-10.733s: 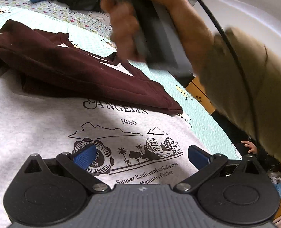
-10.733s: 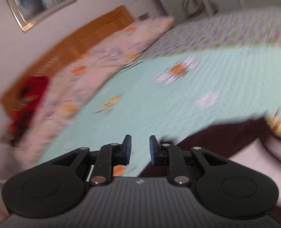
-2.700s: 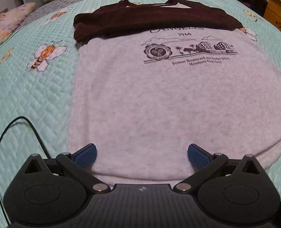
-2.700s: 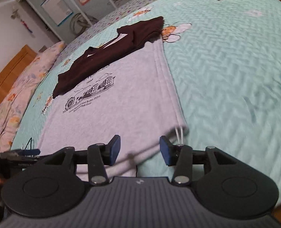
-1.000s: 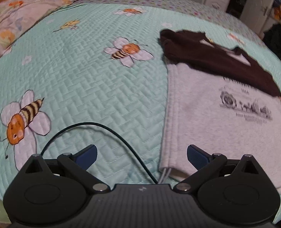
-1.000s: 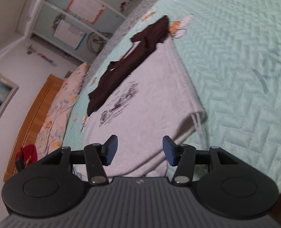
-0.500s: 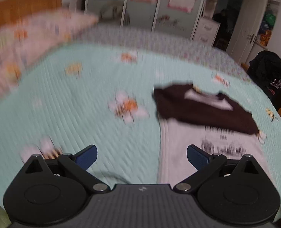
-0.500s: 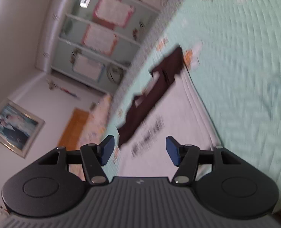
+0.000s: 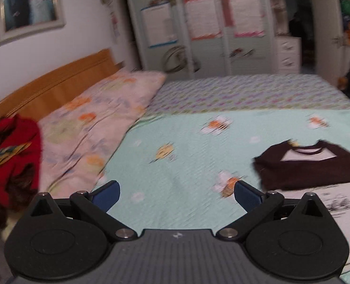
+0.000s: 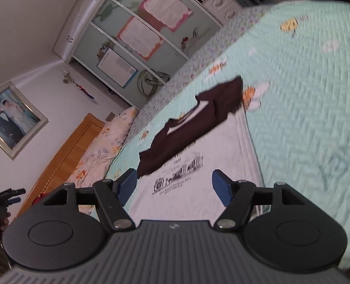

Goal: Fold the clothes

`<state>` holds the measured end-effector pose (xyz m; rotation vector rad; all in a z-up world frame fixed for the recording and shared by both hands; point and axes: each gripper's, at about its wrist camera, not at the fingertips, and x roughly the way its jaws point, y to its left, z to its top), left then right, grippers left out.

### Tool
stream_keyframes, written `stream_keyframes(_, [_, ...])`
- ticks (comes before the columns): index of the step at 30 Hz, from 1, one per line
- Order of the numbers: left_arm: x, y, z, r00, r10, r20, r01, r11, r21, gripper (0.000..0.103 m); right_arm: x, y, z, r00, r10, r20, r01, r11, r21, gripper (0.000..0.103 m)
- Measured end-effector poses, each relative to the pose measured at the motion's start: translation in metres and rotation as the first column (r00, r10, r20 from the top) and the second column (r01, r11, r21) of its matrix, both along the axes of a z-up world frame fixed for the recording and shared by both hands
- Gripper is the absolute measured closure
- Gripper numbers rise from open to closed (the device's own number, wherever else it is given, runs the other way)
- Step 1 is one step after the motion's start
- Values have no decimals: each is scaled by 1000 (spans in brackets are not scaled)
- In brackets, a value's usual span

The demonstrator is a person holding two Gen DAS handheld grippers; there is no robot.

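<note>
A grey sweatshirt (image 10: 212, 165) with a black printed emblem lies flat on the bed, its maroon sleeves (image 10: 194, 123) folded across the chest. In the left wrist view the grey sweatshirt (image 9: 340, 213) and maroon sleeves (image 9: 307, 168) sit at the right edge. My left gripper (image 9: 177, 193) is open and empty, raised above the quilt to the left of the garment. My right gripper (image 10: 175, 185) is open and empty too, held above the garment's lower part. The left gripper (image 10: 8, 196) shows at the far left of the right wrist view, with a hand on it.
The bed has a mint quilt (image 9: 186, 156) with bee prints, a floral pillow (image 9: 92, 118) and a wooden headboard (image 9: 52, 82). A red garment (image 9: 11, 151) lies heaped by the headboard. Wardrobe doors (image 9: 198, 35) stand beyond the bed.
Both grippers have lifted away from the sweatshirt's bottom hem and tilted up toward the room. The left one has swung to the left. The garment lies still.
</note>
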<state>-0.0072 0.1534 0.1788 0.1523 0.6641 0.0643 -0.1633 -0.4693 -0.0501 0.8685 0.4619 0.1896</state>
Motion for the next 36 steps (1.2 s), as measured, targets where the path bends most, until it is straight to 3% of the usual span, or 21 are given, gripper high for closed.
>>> stream_keyframes(5, [20,-21,-84,983,-72,-167,56,993,-101,1,6,12,-12,999,29,-39,-29,1000,5,31])
stream_keyframes(11, [44,-47,-185,920,-177,-349,99,968,-230,4,2,26,-32,987,80,-140,-80,997,7,31])
stream_keyframes(14, [55,-73,-236,905,-212,-369,130,964,-233,7,-3,29,-47,976,75,-203,-75,997,8,31])
stream_keyframes(16, [61,-75,-259,910,-193,-366,108,965,-240,7,-6,28,-54,972,63,-228,-63,998,11,31])
stream_keyframes(20, [71,-62,-275,910,-181,-373,42,936,-351,6,-10,18,-59,976,17,-215,-11,999,33,31])
stream_keyframes(24, [85,-69,-290,904,-174,-390,31,938,-345,1,-8,4,-56,981,-45,-188,52,998,35,31])
stream_keyframes(28, [92,-85,-292,891,-211,-401,80,945,-318,1,-1,-4,-54,980,-71,-184,77,997,28,31])
stream_keyframes(32, [94,-84,-290,869,-284,-404,111,909,-401,1,7,-5,-57,979,-72,-188,79,996,29,31])
stream_keyframes(36, [96,-68,-289,866,-298,-402,75,872,-485,4,12,-2,-63,980,-59,-192,67,997,36,31])
